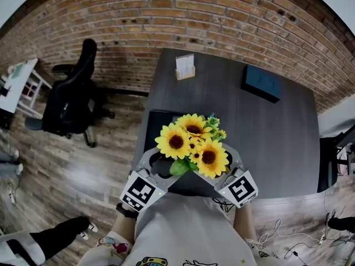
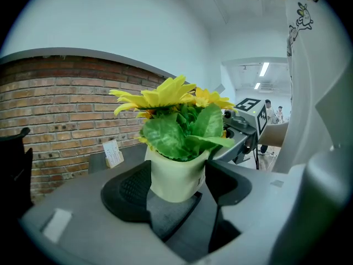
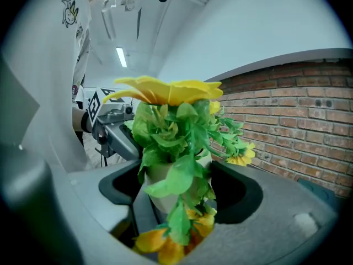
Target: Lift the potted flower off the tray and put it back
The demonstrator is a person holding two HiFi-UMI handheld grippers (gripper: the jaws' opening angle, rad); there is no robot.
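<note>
A potted flower (image 1: 191, 143), yellow sunflowers with green leaves in a pale pot (image 2: 176, 175), stands over a dark tray (image 1: 158, 118) near the front of the grey table (image 1: 266, 132). My left gripper (image 1: 171, 168) comes in from the lower left and my right gripper (image 1: 219, 168) from the lower right. Each has its jaws wide, one on either side of the pot (image 3: 160, 173), with the black pads against the pot's wall. I cannot tell whether the pot's base touches the tray. Leaves and blooms hide much of the pot in the right gripper view.
A small card holder (image 1: 185, 68) and a dark blue box (image 1: 262, 83) sit at the table's far side. A black office chair (image 1: 72, 96) stands on the wooden floor to the left. A brick wall runs behind. Cables lie on the floor at the lower right.
</note>
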